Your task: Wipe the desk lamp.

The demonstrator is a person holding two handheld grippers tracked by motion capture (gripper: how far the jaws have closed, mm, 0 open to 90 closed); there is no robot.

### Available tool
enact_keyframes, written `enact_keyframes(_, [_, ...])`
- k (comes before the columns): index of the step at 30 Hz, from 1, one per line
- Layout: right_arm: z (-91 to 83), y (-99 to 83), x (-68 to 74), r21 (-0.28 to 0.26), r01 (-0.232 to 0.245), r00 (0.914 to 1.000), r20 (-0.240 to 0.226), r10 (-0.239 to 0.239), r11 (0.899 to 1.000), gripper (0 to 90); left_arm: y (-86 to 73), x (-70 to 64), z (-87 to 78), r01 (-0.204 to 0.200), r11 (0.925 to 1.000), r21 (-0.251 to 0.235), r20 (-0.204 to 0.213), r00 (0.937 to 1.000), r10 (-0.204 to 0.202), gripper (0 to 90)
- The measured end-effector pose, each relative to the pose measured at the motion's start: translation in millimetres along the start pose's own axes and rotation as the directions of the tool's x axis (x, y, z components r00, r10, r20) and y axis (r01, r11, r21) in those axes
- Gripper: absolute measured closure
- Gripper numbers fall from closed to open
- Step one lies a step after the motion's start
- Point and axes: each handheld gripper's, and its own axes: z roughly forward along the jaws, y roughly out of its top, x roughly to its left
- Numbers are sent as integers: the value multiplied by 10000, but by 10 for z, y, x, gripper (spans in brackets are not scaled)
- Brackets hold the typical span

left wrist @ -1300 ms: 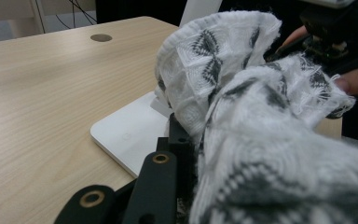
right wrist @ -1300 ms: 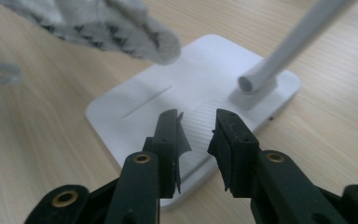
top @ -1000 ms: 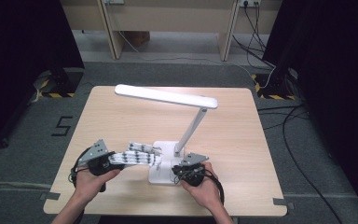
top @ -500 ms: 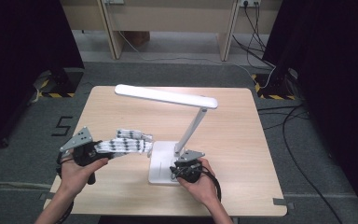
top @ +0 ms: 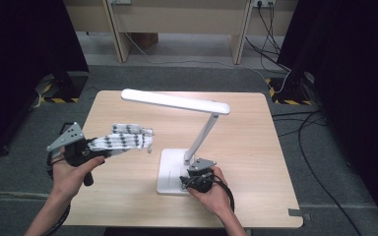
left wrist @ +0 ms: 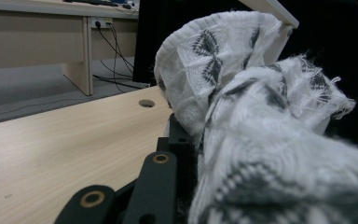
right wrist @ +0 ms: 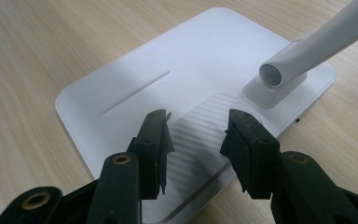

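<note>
Looking down from the high view, the left gripper (top: 89, 153) has drawn leftward since 1 second ago, when it worked close beside the lamp base; half a second ago it was already partway out, and now it sits near the left edge of the table (top: 256, 147). Its jaws are clenched on the patterned cloth (top: 123, 140), which has travelled with it and stretches out from the jaws toward the lamp, clear of the base and raised off the wood. The right gripper (top: 193, 181) has hardly shifted across the 3 frames and rests at the near right corner of the white lamp base (top: 170, 169). The lamp's arm (top: 203, 135) leans up from that base to the long head (top: 174, 102) spanning above the table's middle. Beyond the table, cables lie on the grey floor.

From the left gripper view, the cloth (left wrist: 261, 130) bunches up over the jaws and hides most of what lies ahead; the tabletop (left wrist: 65, 144) shows at left, with a round hole (left wrist: 146, 103) in it.

From the right gripper view, the right gripper (right wrist: 196, 135) hangs released, its 2 jaws apart over the ribbed patch of the lamp base (right wrist: 158, 65), gripping nothing. The arm's foot (right wrist: 279, 77) stands just right of the jaws.
</note>
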Motion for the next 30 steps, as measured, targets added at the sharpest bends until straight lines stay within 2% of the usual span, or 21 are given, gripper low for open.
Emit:
enact_keyframes(11, [-1,-17,8,-106,26,10000,52,-26,9999,587,242,50,-111,91,9983,-575,-345,9993,-111,828])
enact_keyframes(30, [0,-9,2,-28,31,10000,-24,-31,10000,580,506,64,-247,-174,9931,-1162,-557,9984,109,827])
